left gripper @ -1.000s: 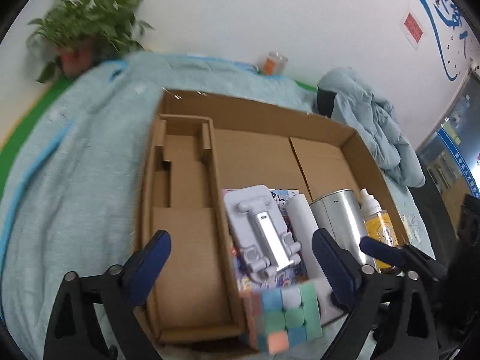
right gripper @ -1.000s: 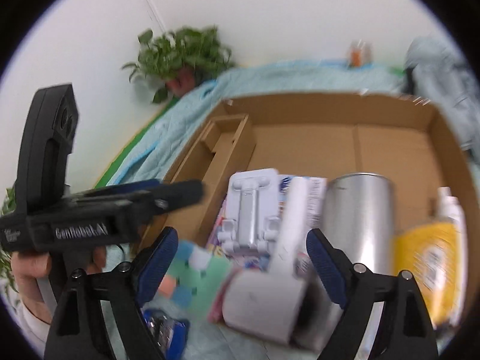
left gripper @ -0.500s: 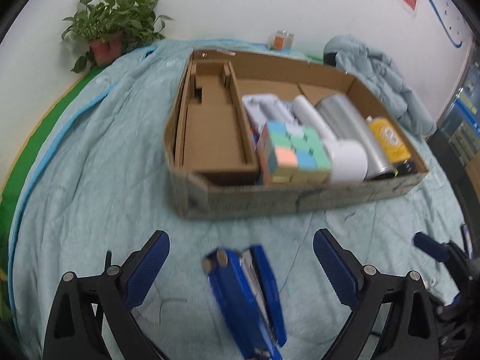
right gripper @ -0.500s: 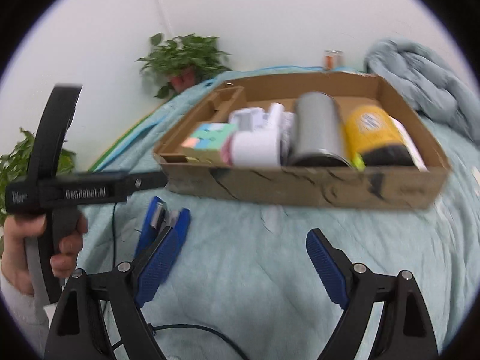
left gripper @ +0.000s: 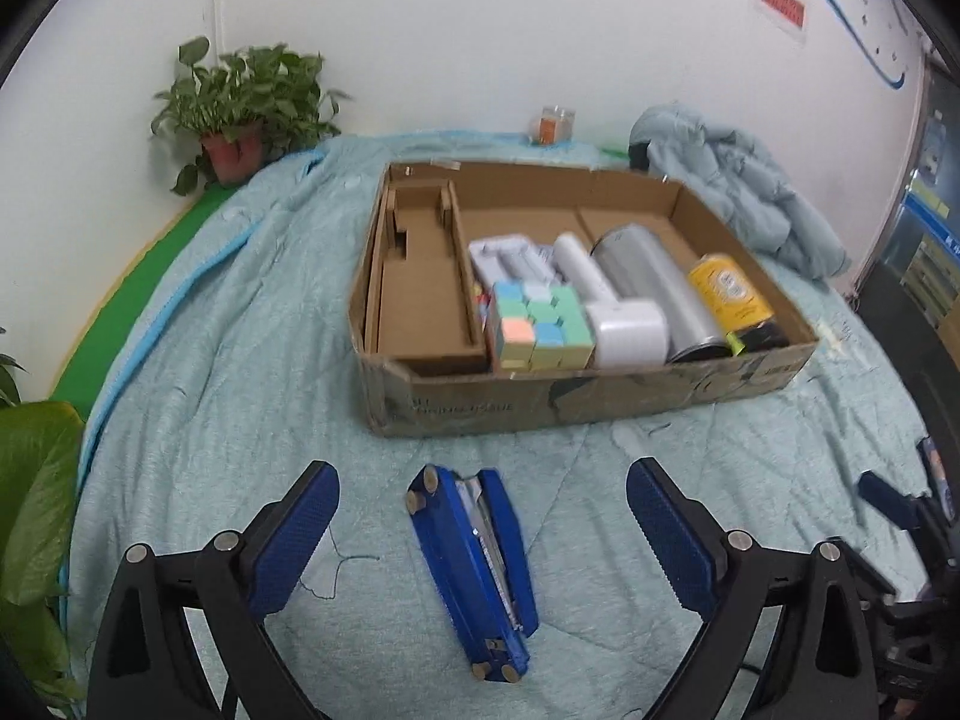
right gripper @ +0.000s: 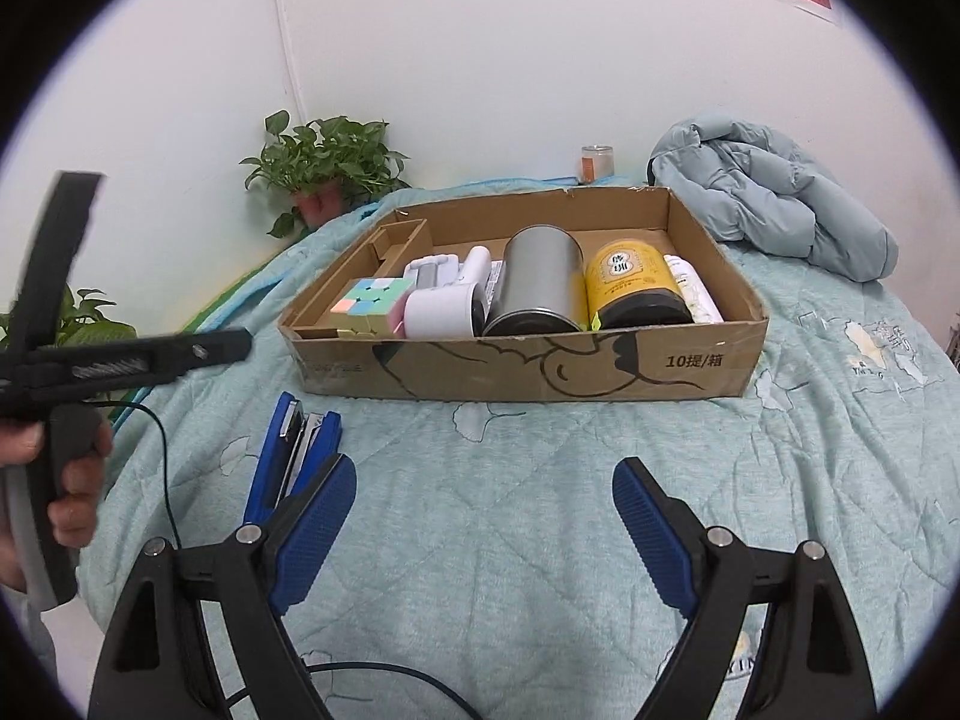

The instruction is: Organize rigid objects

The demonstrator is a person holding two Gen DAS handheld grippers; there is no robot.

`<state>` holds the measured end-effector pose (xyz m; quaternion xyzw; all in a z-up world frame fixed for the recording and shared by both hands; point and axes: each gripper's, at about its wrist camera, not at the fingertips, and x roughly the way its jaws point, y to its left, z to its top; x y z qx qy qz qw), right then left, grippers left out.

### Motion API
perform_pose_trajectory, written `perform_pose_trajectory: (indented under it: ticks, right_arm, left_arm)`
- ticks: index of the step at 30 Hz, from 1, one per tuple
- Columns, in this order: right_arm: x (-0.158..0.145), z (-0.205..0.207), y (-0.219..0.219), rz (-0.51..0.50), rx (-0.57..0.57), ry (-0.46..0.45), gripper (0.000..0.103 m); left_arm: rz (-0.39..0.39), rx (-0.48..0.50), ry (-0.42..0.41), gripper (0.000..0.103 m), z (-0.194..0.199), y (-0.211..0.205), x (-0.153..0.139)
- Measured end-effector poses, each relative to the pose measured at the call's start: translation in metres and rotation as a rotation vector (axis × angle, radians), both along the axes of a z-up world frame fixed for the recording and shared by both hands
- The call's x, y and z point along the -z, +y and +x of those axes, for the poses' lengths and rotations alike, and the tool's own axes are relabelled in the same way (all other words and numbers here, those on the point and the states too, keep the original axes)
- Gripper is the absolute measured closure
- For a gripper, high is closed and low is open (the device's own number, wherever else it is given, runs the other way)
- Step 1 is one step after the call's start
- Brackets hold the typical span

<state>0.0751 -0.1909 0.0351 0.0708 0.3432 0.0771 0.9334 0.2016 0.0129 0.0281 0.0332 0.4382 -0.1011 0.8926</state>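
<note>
A blue stapler [left gripper: 474, 564] [right gripper: 291, 456] lies on the light green quilt in front of a cardboard box [left gripper: 588, 402] [right gripper: 528, 366]. My left gripper [left gripper: 480, 531] stands open around the stapler, its pads well apart from it. My right gripper [right gripper: 483, 516] is open and empty over bare quilt, with the stapler just behind its left finger. Inside the box lie a pastel puzzle cube [left gripper: 540, 327] [right gripper: 369, 300], a white handheld device [left gripper: 612, 312], a white phone stand [left gripper: 510, 255], a steel can [right gripper: 540, 282] and a yellow jar [right gripper: 630, 285].
A cardboard insert [left gripper: 420, 276] fills the box's left side. A pale blue jacket [right gripper: 774, 210] lies at the back right, a potted plant [left gripper: 240, 114] at the back left, a small jar [left gripper: 555, 126] by the wall. A hand [right gripper: 72, 480] holds the left gripper's handle.
Both grippers have drawn back from above the box to the quilt in front of it. The stapler has come into view between the left fingers. Both stay open.
</note>
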Motion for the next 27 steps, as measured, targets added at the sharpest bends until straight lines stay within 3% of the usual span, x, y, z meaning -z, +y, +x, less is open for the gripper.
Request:
perform_pose_trajectory:
  ticks: [5, 7, 8, 11, 12, 13, 16, 23, 26, 27]
  right_arm:
    - [0.003, -0.009, 0.002, 0.006, -0.03, 0.005, 0.015]
    - [0.007, -0.01, 0.001, 0.011, -0.037, 0.019, 0.015]
    - [0.009, -0.01, 0.001, 0.011, -0.039, 0.027, 0.015]
    - [0.015, -0.01, 0.001, 0.014, -0.043, 0.049, 0.015]
    - [0.017, -0.009, 0.001, 0.019, -0.044, 0.057, 0.015]
    - [0.019, -0.008, 0.001, 0.028, -0.044, 0.068, 0.015]
    - [0.027, -0.008, 0.005, 0.052, -0.05, 0.112, 0.015]
    - [0.061, -0.027, 0.023, 0.083, -0.152, 0.206, 0.015]
    - [0.074, -0.029, 0.021, 0.146, -0.165, 0.271, 0.015]
    - [0.076, -0.031, 0.017, 0.159, -0.16, 0.274, 0.015]
  left_arm:
    - [0.08, -0.066, 0.178, 0.008, 0.038, 0.005, 0.062]
    - [0.094, -0.092, 0.234, 0.019, 0.045, 0.005, 0.08]
    - [0.083, -0.085, 0.247, 0.019, 0.046, 0.004, 0.086]
    - [0.018, -0.043, 0.283, 0.034, 0.046, -0.003, 0.092]
    - [-0.001, -0.027, 0.293, 0.05, 0.044, -0.006, 0.093]
    - [-0.01, -0.015, 0.307, 0.052, 0.042, -0.011, 0.094]
    - [0.007, -0.021, 0.292, 0.054, 0.036, -0.021, 0.096]
    - [-0.078, 0.033, 0.353, 0.056, 0.018, -0.05, 0.093]
    - [-0.126, 0.088, 0.383, 0.056, 0.004, -0.078, 0.091]
    - [-0.141, 0.102, 0.395, 0.061, 0.0, -0.087, 0.09]
